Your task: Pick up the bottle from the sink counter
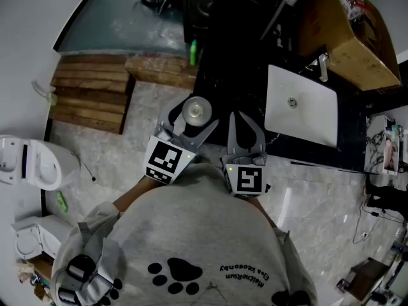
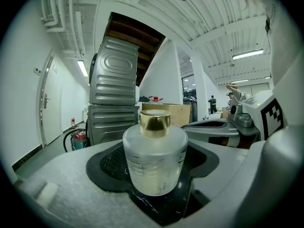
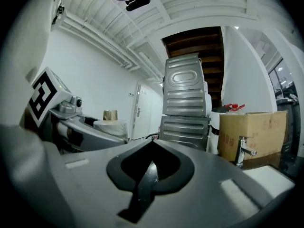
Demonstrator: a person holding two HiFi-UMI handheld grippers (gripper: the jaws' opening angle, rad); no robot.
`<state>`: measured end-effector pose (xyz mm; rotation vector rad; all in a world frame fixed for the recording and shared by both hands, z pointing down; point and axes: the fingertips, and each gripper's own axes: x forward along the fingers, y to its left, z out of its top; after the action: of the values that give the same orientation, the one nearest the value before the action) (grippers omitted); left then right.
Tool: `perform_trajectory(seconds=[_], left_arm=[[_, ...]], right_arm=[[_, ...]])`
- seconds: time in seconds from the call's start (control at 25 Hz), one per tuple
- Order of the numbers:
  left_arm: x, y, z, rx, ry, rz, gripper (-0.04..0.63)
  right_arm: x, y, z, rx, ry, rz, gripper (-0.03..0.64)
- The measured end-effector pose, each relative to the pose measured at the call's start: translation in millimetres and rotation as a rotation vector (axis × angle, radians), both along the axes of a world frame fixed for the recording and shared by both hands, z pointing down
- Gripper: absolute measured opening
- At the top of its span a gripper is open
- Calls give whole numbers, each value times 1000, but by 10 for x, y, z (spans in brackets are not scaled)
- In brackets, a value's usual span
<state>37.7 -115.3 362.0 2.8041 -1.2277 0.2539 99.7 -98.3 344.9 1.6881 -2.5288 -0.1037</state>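
A squat frosted bottle (image 2: 154,160) with a gold cap sits between the jaws of my left gripper (image 2: 156,144), which are shut on its sides. Dark veined counter shows just beneath it. From above, the bottle (image 1: 196,110) hangs at the left edge of the black sink counter (image 1: 236,88), cradled by the left gripper (image 1: 194,116). To its right, over the counter's front edge, my right gripper (image 1: 242,116) is level. Its jaws (image 3: 152,146) meet at the tips with nothing between them. The bottle's cap also shows at the left of the right gripper view (image 3: 110,115).
A white basin (image 1: 299,104) with a tap (image 1: 323,65) is set in the counter to the right, a cardboard box (image 1: 347,37) behind it. A small green bottle (image 1: 193,51) stands at the counter's far left. Wooden pallets (image 1: 95,91) and a toilet (image 1: 29,164) lie left. Stacked grey machines (image 2: 114,99) stand ahead.
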Motion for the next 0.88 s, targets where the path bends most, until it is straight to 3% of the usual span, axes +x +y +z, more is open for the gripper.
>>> perform_trajectory(seconds=[0.48,0.88], left_arm=[[78,23,26,-3,14,-42,336],[210,43,9,19,18,-74,336]], right_arm=[[160,34,193,-69,25,-28,0],[330,-25,105,-19,-26,-45,0]])
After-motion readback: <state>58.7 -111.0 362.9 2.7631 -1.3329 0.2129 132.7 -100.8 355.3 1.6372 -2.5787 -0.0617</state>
